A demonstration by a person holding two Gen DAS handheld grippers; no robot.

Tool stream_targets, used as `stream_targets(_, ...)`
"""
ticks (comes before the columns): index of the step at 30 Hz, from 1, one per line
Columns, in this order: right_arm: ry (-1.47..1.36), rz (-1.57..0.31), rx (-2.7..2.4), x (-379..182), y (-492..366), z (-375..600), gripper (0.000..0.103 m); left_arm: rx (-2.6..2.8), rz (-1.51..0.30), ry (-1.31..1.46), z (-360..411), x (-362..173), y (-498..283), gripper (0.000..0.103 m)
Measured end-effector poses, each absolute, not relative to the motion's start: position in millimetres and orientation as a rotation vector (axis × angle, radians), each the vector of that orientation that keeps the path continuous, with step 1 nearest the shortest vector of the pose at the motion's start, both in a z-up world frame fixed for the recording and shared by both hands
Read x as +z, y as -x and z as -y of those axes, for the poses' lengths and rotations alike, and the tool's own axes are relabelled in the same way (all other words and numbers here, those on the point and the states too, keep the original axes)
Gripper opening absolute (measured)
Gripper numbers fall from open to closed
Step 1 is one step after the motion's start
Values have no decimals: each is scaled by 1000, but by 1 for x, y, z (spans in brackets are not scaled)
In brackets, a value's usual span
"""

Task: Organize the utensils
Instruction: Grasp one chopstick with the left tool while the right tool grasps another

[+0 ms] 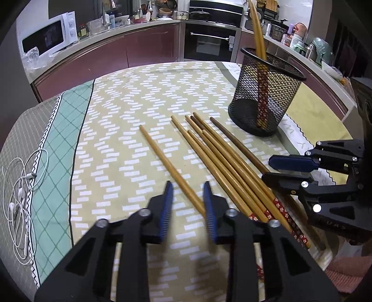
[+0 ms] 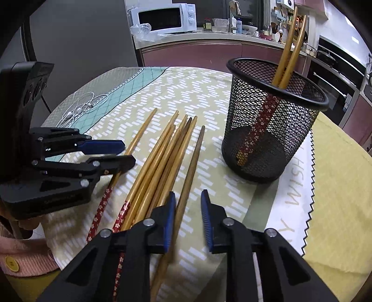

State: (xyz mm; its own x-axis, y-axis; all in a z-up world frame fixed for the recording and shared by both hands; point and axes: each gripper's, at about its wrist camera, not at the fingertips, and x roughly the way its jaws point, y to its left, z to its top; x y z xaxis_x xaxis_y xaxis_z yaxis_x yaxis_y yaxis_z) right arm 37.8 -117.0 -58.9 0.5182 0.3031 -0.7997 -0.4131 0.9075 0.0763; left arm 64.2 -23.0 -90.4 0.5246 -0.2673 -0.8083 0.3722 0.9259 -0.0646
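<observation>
We note a patterned cloth (image 1: 144,97) over the tabletop, with a teal checked band (image 1: 60,148) along its left side. White earphones (image 1: 19,197) lie tangled on that band and the grey strip beside it. A yellow cloth (image 2: 337,197) with a zigzag edge lies to the right, over a white printed strip (image 2: 295,192). Behind, we see a white microwave (image 1: 50,37) on the kitchen counter (image 1: 130,29), a clear plastic bag (image 1: 31,54) just beside it, a built-in oven (image 1: 209,41), a faucet (image 2: 233,9) and assorted dishes and bottles, too small to identify.
</observation>
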Motion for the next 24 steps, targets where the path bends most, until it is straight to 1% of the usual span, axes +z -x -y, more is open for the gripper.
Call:
stream_targets(2,113,-936,440,-58,-38,119,12,-380,-945,-106,21,-91,-64,19)
stream_targets(4,87,-941,448,-58,-39,122,9,-371,-943,-95,20,-91,-64,16)
stream_targets(7,56,-944,449,-58,-39,126,8,-367,-936,-67,17,-90,-61,11)
stream_targets(10,32,-940,455,-55,-37,131,6,-362,-930,-61,16,-89,-58,8)
stream_targets(15,31,-945,456,-53,-33,139,6,-369,-933,-81,18,-90,-54,8)
stream_targets(16,36,-952,450,-54,-34,141,6,-368,-938,-90,19,-90,-55,10)
stream_targets(18,42,-961,443,-55,-36,142,7,-363,-937,-112,21,-91,-57,11)
stream_targets(19,53,-959,438,-55,-36,141,8,-365,-937,-124,22,-92,-58,14)
stream_targets(21,88,-954,428,-55,-37,137,11,-367,-936,-135,26,-91,-62,16)
stream_targets(24,115,-948,425,-55,-39,132,12,-367,-932,-143,29,-92,-68,16)
